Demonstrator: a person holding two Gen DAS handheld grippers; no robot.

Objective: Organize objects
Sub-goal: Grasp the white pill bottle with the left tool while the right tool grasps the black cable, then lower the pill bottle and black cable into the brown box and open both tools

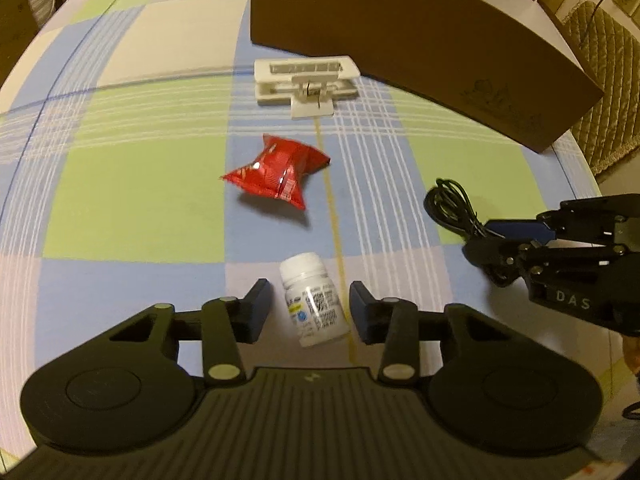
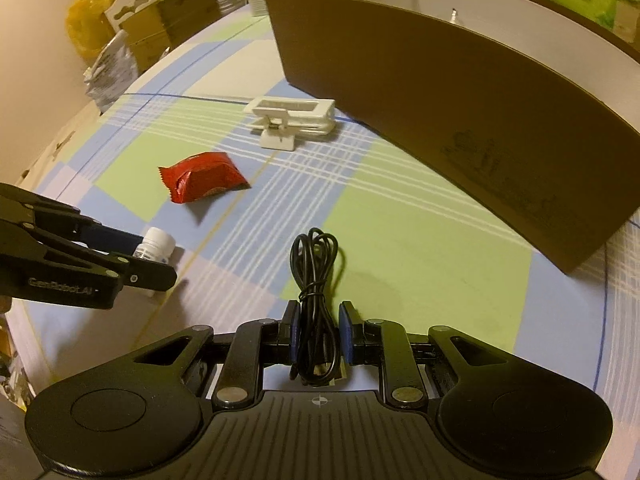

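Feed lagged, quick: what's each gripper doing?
Left gripper: open, straddling the white bottle.
Right gripper: shut on the black cable.

A checked cloth (image 1: 132, 184) in a matt weave is seen beneath a glossy, crinkled red foil packet (image 1: 278, 174), a smooth white plastic bottle (image 1: 314, 306) with a paper label, a shiny black cable (image 2: 314, 280) and a matt brown cardboard box (image 2: 460, 120).

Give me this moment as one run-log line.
left hand-held gripper: open, straddling white bottle | right hand-held gripper: shut on black cable | red packet, white clip: on cloth | brown box: behind
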